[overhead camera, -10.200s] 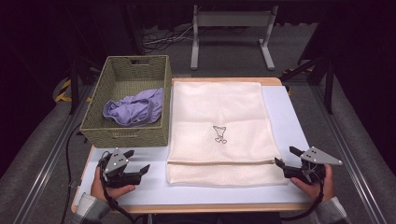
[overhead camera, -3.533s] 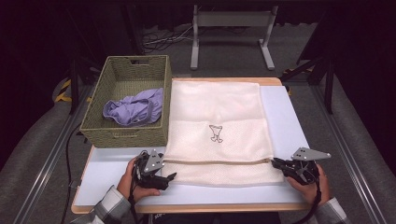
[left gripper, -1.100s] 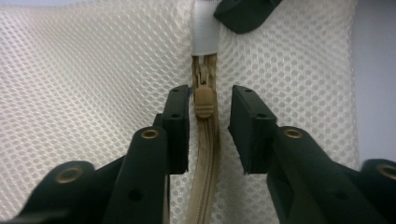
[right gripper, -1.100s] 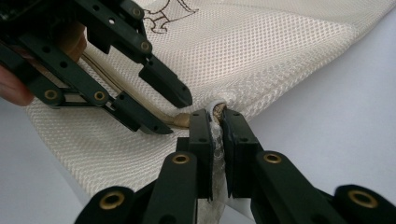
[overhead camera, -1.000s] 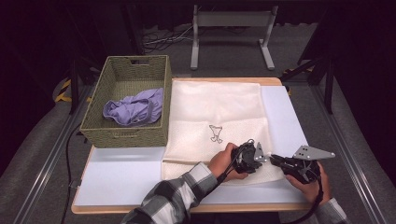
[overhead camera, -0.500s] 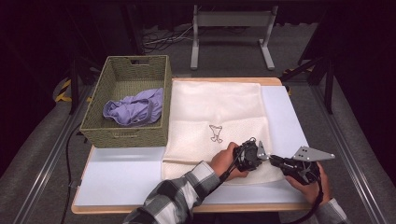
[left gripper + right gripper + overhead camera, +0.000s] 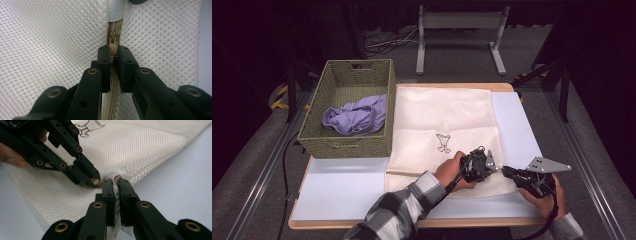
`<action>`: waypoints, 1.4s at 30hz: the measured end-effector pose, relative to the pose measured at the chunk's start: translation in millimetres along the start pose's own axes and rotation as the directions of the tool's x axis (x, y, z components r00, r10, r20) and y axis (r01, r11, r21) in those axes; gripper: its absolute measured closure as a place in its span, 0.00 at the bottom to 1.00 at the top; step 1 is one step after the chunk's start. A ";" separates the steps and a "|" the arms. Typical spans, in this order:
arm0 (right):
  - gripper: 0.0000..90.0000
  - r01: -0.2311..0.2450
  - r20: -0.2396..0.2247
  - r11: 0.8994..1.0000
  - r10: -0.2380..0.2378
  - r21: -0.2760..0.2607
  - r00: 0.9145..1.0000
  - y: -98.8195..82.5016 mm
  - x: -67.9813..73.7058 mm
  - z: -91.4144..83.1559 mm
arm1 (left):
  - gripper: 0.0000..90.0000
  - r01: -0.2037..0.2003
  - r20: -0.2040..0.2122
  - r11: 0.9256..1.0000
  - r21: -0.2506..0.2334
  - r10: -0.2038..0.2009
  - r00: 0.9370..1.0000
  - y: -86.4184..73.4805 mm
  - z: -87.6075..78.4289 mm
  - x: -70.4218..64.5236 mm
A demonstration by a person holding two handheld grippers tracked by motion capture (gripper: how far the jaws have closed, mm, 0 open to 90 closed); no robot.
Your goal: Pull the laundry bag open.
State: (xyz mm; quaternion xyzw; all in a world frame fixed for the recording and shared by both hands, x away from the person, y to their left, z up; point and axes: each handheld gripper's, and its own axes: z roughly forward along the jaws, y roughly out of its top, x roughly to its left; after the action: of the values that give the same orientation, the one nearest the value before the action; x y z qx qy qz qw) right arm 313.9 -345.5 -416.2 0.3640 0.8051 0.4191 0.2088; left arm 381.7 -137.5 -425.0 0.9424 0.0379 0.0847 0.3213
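Left claw has just closed on zipper pull (bag unmoved)

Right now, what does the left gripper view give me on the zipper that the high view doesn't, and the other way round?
Left gripper view alone: the beige zipper pull pinched between the left gripper pads, the slider just beyond, the zipper teeth and the white end tab.
High view alone: the wicker basket holding a purple garment, the small printed drawing on the bag, and the right gripper clamped on the bag's edge.
Both: the cream mesh laundry bag on the white table.
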 end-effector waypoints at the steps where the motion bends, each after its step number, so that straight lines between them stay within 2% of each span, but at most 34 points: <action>1: 0.94 0.000 0.002 1.000 0.000 -0.002 1.000 0.2 0.3 -0.1 | 0.91 0.001 0.002 1.000 -0.005 -0.001 1.000 -0.4 0.0 0.6; 8: 0.94 -0.008 0.007 1.000 0.008 -0.010 1.000 -0.3 -0.8 -0.7 | 0.91 0.004 0.017 1.000 -0.001 -0.004 1.000 -3.5 -2.9 2.6; 18: 0.94 -0.013 0.025 1.000 0.013 -0.018 1.000 -0.1 -1.4 -1.7 | 0.91 -0.008 0.011 0.999 0.034 0.008 1.000 -14.4 -11.7 3.9; 21: 0.95 -0.017 0.028 1.000 0.017 -0.020 0.999 -0.6 -2.1 -1.7 | 0.91 -0.004 0.014 0.999 0.039 0.004 1.000 -21.8 -17.2 4.6; 24: 0.95 -0.017 0.032 1.000 0.018 -0.020 0.999 -1.1 -3.5 -0.8 | 0.91 0.019 0.014 0.999 0.029 -0.019 1.000 -30.2 -21.7 4.5; 33: 0.95 -0.017 0.047 1.000 0.018 -0.016 0.999 -1.6 -4.4 0.0 | 0.91 0.014 -0.006 0.998 0.055 -0.014 1.000 -45.0 -33.7 2.5; 42: 0.95 -0.027 0.048 1.000 0.028 -0.013 0.998 -2.6 -5.7 0.3 | 0.91 0.029 -0.018 0.996 0.078 -0.028 0.999 -62.7 -50.4 2.0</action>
State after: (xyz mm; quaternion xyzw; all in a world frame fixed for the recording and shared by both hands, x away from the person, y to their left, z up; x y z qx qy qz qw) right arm 316.7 -350.7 -418.3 0.3837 0.7923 0.4178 0.2246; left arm 373.3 -57.5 -423.8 0.9530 0.0574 0.0864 0.2848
